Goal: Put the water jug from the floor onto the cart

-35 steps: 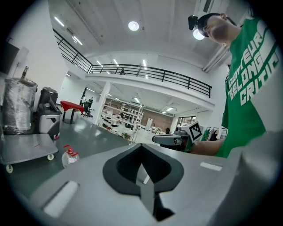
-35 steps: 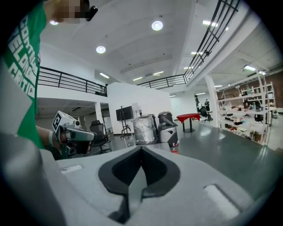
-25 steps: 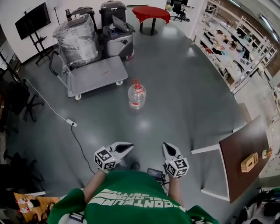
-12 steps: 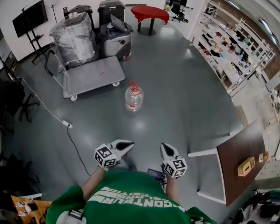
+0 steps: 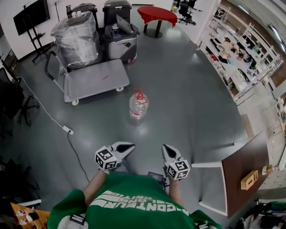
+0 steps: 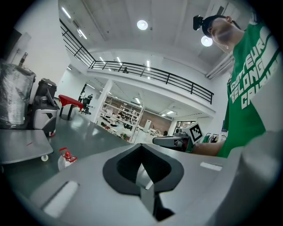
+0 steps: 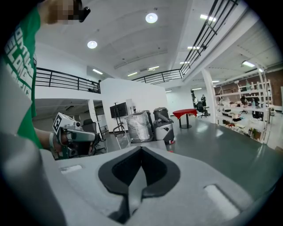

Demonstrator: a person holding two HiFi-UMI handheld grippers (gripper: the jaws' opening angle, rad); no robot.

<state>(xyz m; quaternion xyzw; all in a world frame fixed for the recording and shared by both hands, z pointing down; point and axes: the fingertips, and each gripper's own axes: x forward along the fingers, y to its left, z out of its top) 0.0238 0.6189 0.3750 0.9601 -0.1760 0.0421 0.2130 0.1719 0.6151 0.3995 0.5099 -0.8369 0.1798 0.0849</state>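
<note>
The water jug [image 5: 138,105] stands on the floor [image 5: 187,89], just off the cart's [image 5: 96,79] near right corner; a wrapped bundle [image 5: 75,38] is at the cart's far edge.

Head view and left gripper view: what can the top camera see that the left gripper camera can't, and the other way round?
Only the head view shows the brown table and the power strip on the floor. Only the left gripper view shows the ceiling lights and the balcony railing. Both show the water jug standing on the floor, the cart and the red table.
</note>
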